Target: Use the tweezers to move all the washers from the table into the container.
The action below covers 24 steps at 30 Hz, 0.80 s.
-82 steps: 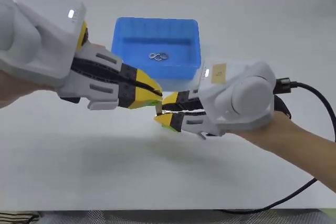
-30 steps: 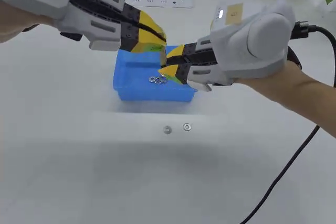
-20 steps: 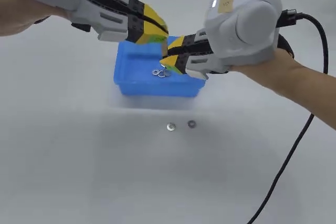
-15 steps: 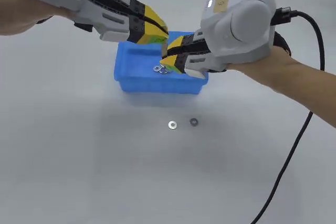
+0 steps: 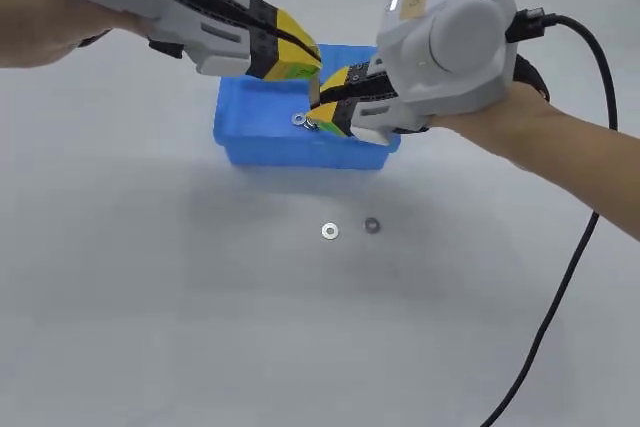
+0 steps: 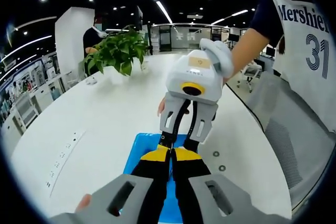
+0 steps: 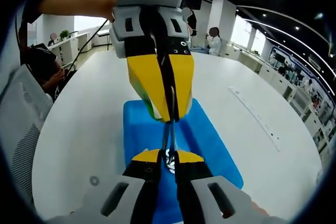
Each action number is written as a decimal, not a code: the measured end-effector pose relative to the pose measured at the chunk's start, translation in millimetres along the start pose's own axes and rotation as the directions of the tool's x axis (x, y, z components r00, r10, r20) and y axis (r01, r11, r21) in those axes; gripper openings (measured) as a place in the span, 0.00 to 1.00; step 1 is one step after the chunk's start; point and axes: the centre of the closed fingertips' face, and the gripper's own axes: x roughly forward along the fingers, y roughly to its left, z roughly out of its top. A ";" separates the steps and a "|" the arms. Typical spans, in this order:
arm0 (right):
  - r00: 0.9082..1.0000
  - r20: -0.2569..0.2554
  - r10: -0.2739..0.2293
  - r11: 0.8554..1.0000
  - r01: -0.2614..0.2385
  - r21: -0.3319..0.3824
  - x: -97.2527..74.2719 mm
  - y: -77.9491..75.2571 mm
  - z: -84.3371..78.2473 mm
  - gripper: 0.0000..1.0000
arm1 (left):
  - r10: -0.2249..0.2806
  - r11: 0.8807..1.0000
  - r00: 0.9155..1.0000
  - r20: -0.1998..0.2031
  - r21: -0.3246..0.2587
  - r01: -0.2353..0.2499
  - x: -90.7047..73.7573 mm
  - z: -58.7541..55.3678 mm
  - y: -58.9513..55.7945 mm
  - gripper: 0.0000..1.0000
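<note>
Now: tweezers hanging over the blue container

Right now both grippers are meeting tip to tip at the upper centre of the head view, above the container point(image 5: 270, 152). The tweezers point(image 7: 169, 134) are showing best in the right gripper view. They are a thin, silvery pair of metal arms lying very close together. Their long axis is running straight up and down the middle of that frame, and the working end is pointing toward the bottom, down at the blue floor of the container point(image 7: 142, 129).

The left gripper point(image 7: 167, 118) is coming in from the top of that view. Its yellow jaws are clenched on the upper end of the tweezers. The right gripper point(image 7: 169, 157) is pressing its jaws in from both sides on the lower part — squeezing the arms together. A small silver ring is glinting at the tweezers' lower end, but whether it is pinched there I cannot tell.

In the head view, washers point(image 5: 303, 121) are lying in a small cluster inside the container, just beside the tips of the right gripper point(image 5: 318, 115), with the left gripper point(image 5: 312, 65) above them. Two more washers — flat, round and silvery — are lying side by side on the white table point(image 5: 150, 297) at centre frame, below the container and apart from it.
</note>
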 end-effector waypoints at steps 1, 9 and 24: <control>1.000 0.001 -0.002 1.000 0.002 0.000 -0.8 0.3 1.0 0.11 | 0.000 1.000 1.000 0.001 0.002 0.000 -0.2 0.7 -0.2 0.06; 0.999 0.028 -0.027 1.000 0.027 -0.014 -12.8 2.7 15.6 0.13 | 0.009 1.000 1.000 0.014 0.026 -0.010 -9.5 16.7 -5.4 0.05; 0.992 0.104 -0.065 0.996 0.071 -0.054 -58.5 30.7 48.6 0.13 | -0.002 0.994 0.998 0.057 0.111 -0.004 -31.0 63.7 -48.9 0.05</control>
